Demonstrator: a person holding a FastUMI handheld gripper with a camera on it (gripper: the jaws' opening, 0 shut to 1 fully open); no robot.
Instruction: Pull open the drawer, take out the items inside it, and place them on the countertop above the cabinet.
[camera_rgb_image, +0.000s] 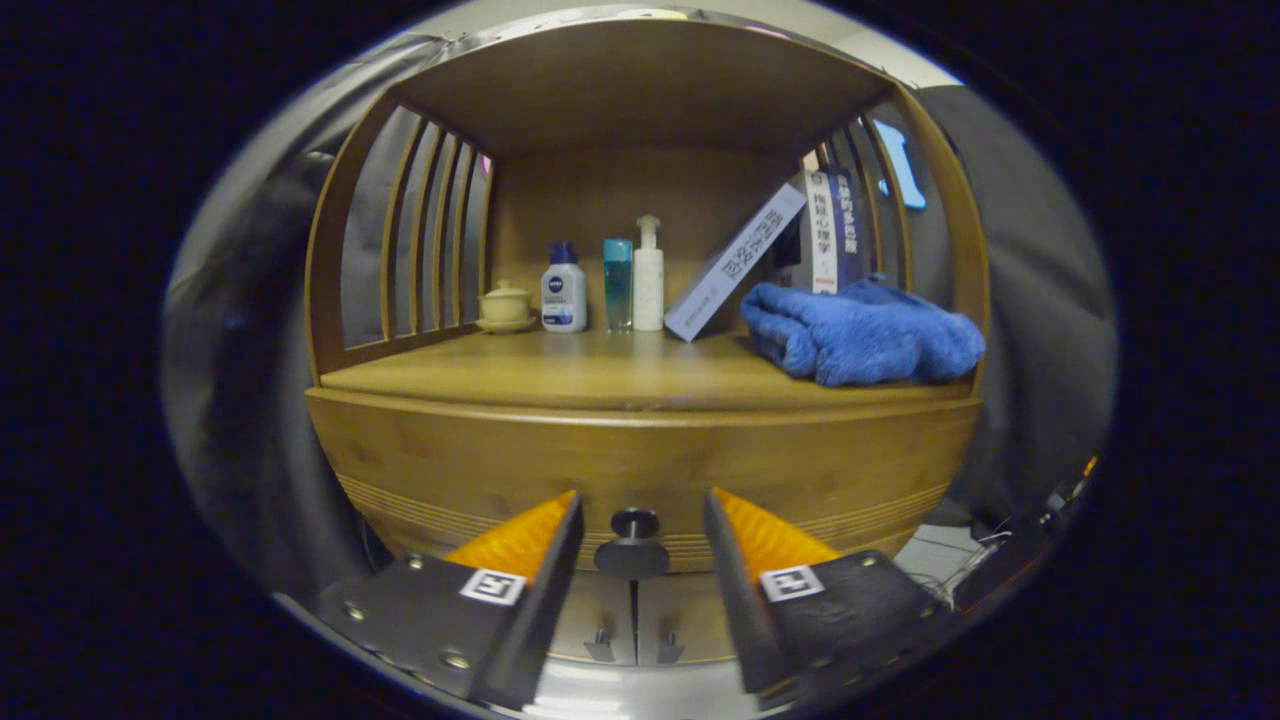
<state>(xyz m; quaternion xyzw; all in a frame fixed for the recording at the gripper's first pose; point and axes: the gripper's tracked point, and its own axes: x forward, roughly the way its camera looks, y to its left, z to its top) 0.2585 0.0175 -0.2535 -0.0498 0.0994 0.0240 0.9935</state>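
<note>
The drawer's round knob (633, 541) sits dead centre between the fingers of the gripper (640, 520), which stand apart and touch nothing. The drawer (640, 470) is still closed; the coming pull likely runs straight back. The counter (600, 370) lies above.

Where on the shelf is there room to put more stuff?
The front strip of the countertop, ahead of the bottles and left of the blue towel, is bare. The back is crowded. The open gripper straddles the drawer knob.
</note>
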